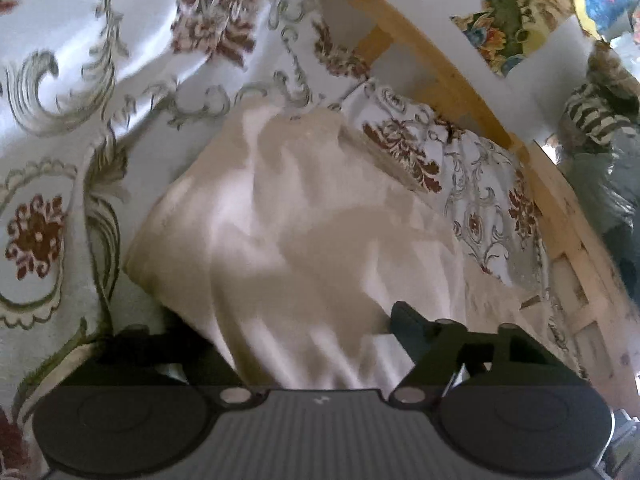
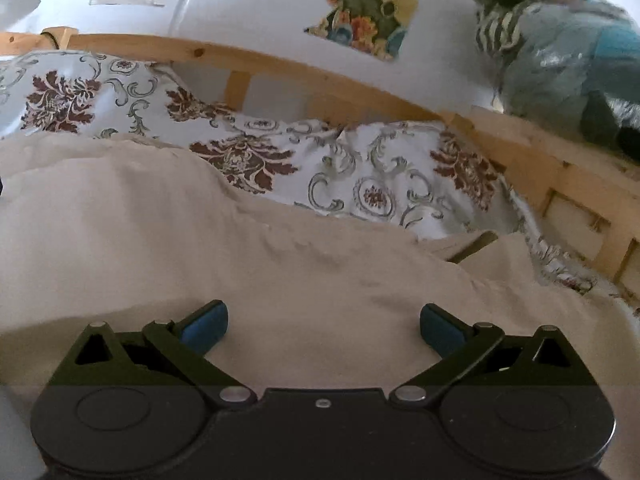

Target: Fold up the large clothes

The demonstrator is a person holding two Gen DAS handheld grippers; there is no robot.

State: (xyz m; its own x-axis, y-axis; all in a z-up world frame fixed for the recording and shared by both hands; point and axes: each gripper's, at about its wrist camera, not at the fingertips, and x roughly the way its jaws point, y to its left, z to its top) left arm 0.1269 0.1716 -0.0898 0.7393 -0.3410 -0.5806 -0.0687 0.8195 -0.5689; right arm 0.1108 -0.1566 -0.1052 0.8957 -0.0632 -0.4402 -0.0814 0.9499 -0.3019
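Note:
A large beige cloth (image 1: 288,208) lies rumpled on a flower-patterned bedspread (image 1: 60,80). In the left wrist view it runs as a thick bunch between the jaws of my left gripper (image 1: 292,328). The jaws stand apart; the right fingertip (image 1: 406,318) rests at the cloth's edge, and the left finger is mostly hidden under the fabric. In the right wrist view the same cloth (image 2: 160,220) spreads wide below my right gripper (image 2: 324,316). Its blue pads (image 2: 206,326) are far apart just above the fabric, with nothing held between them.
A wooden bed rail (image 2: 320,76) runs along the far side against a white wall with pictures (image 2: 368,12). A pile with a striped and a blue plush item (image 2: 560,60) sits at the right end. The patterned bedspread (image 2: 360,168) bunches up by the rail.

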